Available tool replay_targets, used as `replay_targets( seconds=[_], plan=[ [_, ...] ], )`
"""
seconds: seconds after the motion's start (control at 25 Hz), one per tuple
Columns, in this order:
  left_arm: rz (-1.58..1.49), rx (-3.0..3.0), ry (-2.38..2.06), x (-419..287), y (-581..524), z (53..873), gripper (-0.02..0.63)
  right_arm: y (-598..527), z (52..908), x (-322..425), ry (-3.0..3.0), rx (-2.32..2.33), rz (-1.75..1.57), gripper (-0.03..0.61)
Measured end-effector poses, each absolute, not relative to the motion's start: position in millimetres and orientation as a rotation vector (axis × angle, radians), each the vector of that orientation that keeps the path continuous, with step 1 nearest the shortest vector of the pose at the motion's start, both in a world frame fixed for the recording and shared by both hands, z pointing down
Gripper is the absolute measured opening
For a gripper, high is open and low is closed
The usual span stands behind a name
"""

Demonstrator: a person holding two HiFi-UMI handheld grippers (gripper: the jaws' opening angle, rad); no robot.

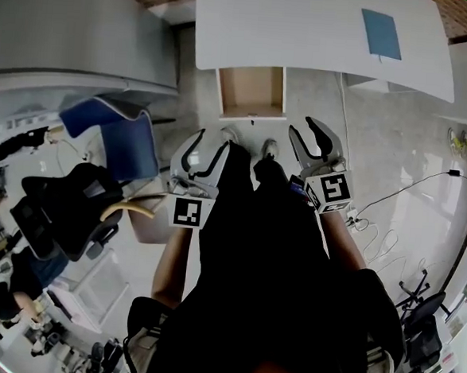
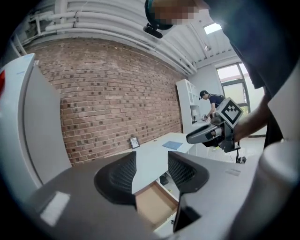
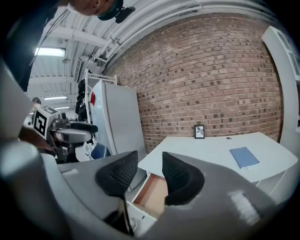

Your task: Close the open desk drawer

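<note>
A: How are the hands posed?
B: Both forearms reach forward from the dark-clothed body, side by side. The left gripper and the right gripper hang in the air short of the table, aimed at it and tipped slightly down. Each carries its marker cube behind the fingers.
A: And the fingers?
B: Released on both. In each gripper view the two black ribbed pads stand apart with nothing between them. Neither gripper touches anything.
A: Where's the drawer?
B: The drawer is pulled out from under the table's near edge, toward the table's left end in the head view, well apart from both grippers.
A: What is it like?
B: A shallow rectangular box with thin white walls and a flat, matte, light-brown floor that looks like wood. The table is smooth and white with a curved outline. A flat blue notebook lies near its right end, and a small framed picture stands at its far edge against the brick wall.
A: Which way does it point?
B: Its front panel faces away from the table, toward the person, square to the table's edge. The part that shows is wider than deep, so its long side runs along that edge. How much lies hidden under the table I cannot tell.
</note>
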State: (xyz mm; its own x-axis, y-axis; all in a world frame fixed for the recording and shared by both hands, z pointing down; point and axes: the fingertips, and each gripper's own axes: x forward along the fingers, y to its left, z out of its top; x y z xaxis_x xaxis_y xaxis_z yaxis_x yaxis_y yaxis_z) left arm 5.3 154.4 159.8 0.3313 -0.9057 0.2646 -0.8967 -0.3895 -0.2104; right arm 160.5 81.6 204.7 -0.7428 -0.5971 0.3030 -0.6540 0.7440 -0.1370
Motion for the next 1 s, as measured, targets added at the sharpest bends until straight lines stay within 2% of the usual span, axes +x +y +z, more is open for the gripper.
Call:
replay_targets(
  seconds=[0.08, 0.56, 1.0],
  plan=[
    [-0.645, -2.535, 1.613, 4.7, 148.2, 173.0, 0.235, 80.0, 217.3, 154.9, -2.669, 0.941, 0.329, 0.168],
    [-0.842, -2.753, 1.409, -13.4, 107.2, 278.6, 0.276, 58.4, 309.9, 114.9, -2.537, 0.704, 0.313, 0.168],
    [-1.241, -2.750, 1.096, -31.5, 113.3, 425.5, 0.278, 66.2, 435.6, 106.0, -2.314, 0.445, 0.275, 0.169]
  ],
)
